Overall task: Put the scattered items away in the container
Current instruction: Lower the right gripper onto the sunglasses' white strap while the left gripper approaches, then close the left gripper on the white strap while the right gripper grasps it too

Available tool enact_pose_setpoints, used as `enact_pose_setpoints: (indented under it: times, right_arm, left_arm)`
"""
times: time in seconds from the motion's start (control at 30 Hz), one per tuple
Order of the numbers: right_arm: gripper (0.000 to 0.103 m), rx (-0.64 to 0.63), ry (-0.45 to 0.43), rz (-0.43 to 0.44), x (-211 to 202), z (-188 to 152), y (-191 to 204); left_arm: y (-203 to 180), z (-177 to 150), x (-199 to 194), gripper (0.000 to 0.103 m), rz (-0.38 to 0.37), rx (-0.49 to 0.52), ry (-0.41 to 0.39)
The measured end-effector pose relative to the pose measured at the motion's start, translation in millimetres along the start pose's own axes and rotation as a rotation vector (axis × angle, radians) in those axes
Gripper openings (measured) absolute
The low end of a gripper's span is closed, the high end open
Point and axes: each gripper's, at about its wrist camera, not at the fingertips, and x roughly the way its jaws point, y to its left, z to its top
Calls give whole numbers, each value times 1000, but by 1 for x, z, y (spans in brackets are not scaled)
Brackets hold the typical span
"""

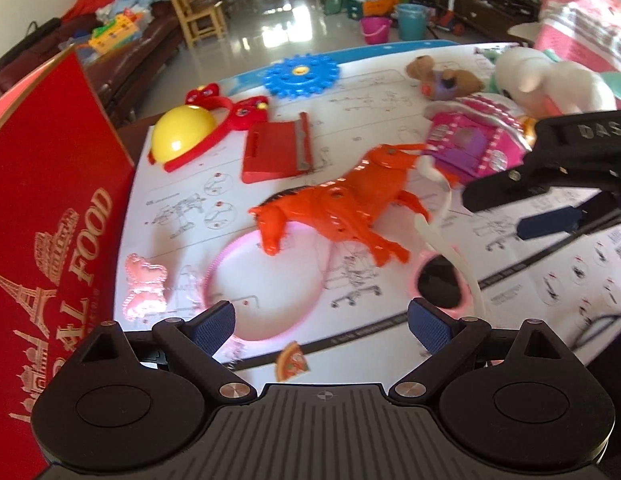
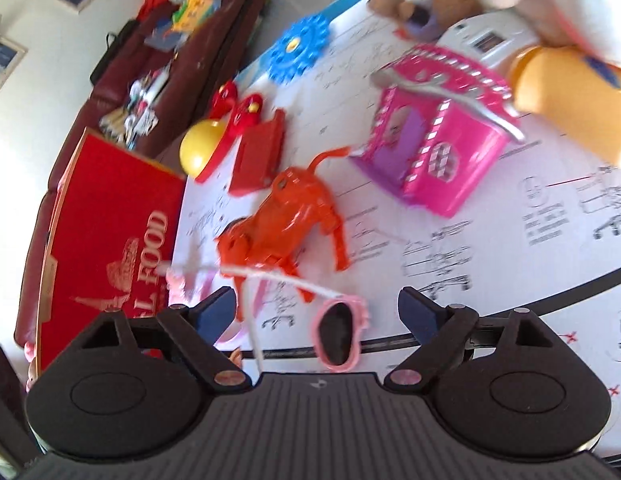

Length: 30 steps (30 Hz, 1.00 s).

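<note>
Both tools, left tool (image 1: 320, 326) and right tool (image 2: 316, 308), gape wide and empty over pink-rimmed dark-lensed sunglasses (image 2: 339, 334) beside an orange toy horse (image 1: 334, 210).

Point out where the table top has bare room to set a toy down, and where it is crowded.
Bare paper lies on the near side of the pink toy house, right of the orange horse, and between the blue gear and the brown plush. It is crowded around the horse, the yellow ball and the red box.
</note>
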Motion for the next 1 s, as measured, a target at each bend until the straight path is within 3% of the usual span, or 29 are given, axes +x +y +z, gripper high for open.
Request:
enact_pose_setpoints:
  times: [0.23,0.37,0.43,0.47,0.6,0.7,0.77,1.0]
  right_arm:
    - [88,6,-25,-54,-4,1,-14]
    - [88,-2,-17,-71,-2,-4,-11]
    - [87,-15,-15,-83,-2,-6,-10]
    - [87,-24,-17,-86,-4,-8,-9]
    - [85,-94,-27,-118,-6,-11,-5]
    - [75,-162,-14,-138,-2,-13,2]
    - [69,-220,-3,-141,3,-16,10]
    - [64,-493,45,-156,24,-37,55]
  left_arm:
    - [-42,-1,-8,99,-138,120,2]
    - [-66,6,14,98,-113,153,37]
    - [-67,7,27,91,-87,155,62]
    - [-65,7,31,83,-72,161,67]
    - [-40,-2,39,66,-60,176,78]
    - [-11,-7,43,62,-60,133,74]
    - [4,-7,45,65,-64,88,74]
    - [30,-8,55,59,-112,-23,85]
